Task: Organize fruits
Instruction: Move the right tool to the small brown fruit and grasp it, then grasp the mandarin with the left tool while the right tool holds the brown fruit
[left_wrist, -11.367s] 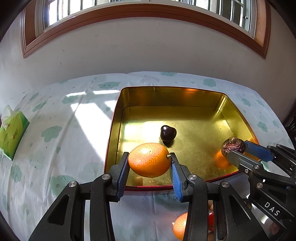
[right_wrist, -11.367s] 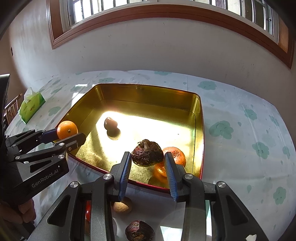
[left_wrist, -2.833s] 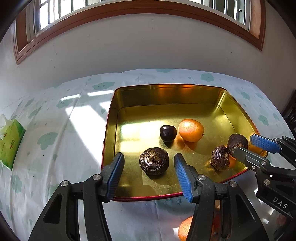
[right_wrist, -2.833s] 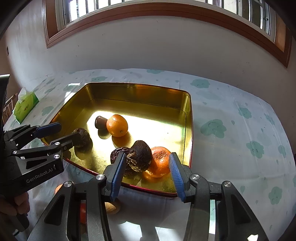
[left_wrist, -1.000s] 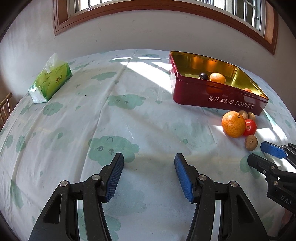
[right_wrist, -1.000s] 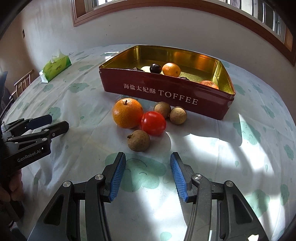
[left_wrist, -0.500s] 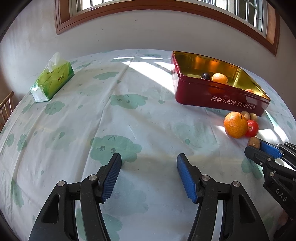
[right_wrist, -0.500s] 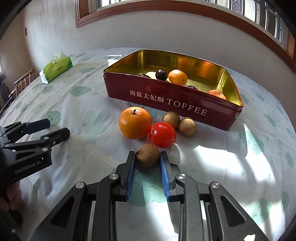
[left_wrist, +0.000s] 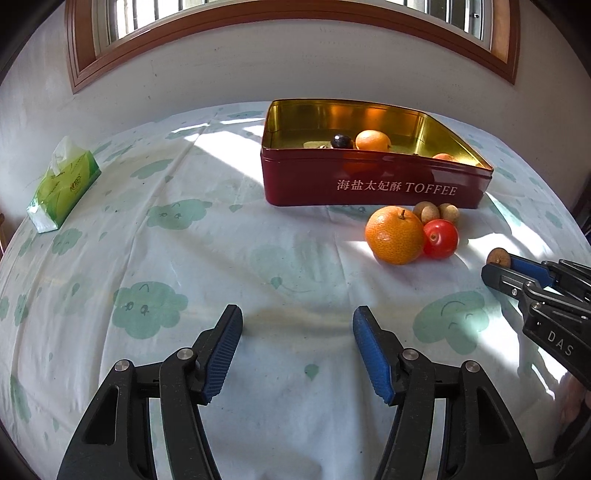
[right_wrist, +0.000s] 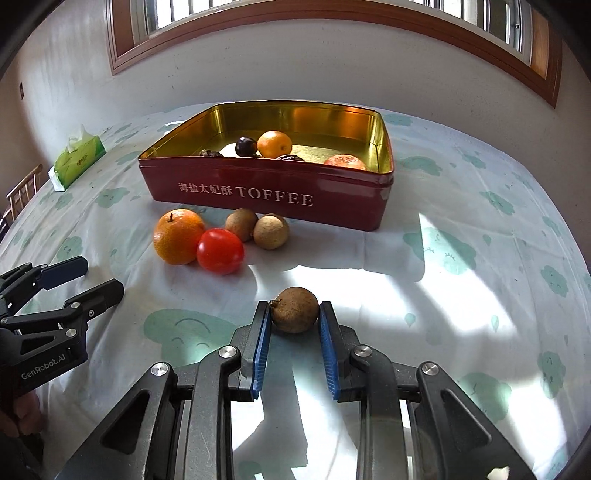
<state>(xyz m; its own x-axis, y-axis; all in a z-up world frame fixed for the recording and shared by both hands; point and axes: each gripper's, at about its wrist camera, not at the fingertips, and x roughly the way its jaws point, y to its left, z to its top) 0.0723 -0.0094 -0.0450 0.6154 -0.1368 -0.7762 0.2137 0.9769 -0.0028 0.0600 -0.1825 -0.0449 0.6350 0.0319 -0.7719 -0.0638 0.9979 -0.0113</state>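
Observation:
My right gripper (right_wrist: 293, 314) is shut on a small brown round fruit (right_wrist: 294, 309), held a little above the cloth and away from the pile. Beyond it on the cloth lie an orange (right_wrist: 178, 236), a red tomato (right_wrist: 220, 251) and two more brown fruits (right_wrist: 270, 230), just in front of the red toffee tin (right_wrist: 266, 195). The tin holds an orange, a dark plum and other fruit. My left gripper (left_wrist: 297, 325) stands open over bare cloth, nothing between its fingers. In the left wrist view the right gripper (left_wrist: 496, 264) shows at the right with the brown fruit (left_wrist: 498, 255) at its tip.
A green tissue pack (left_wrist: 62, 184) lies at the far left of the table. The white cloth with green clouds (left_wrist: 147, 310) covers the whole table. A wall and a wood-framed window stand behind. A chair back (right_wrist: 20, 192) shows at the left edge.
The right gripper closed on the brown fruit beside the tomato and has drawn it back and to the right, away from the pile. The left gripper shifted so the tin and fruit sit nearer its centre.

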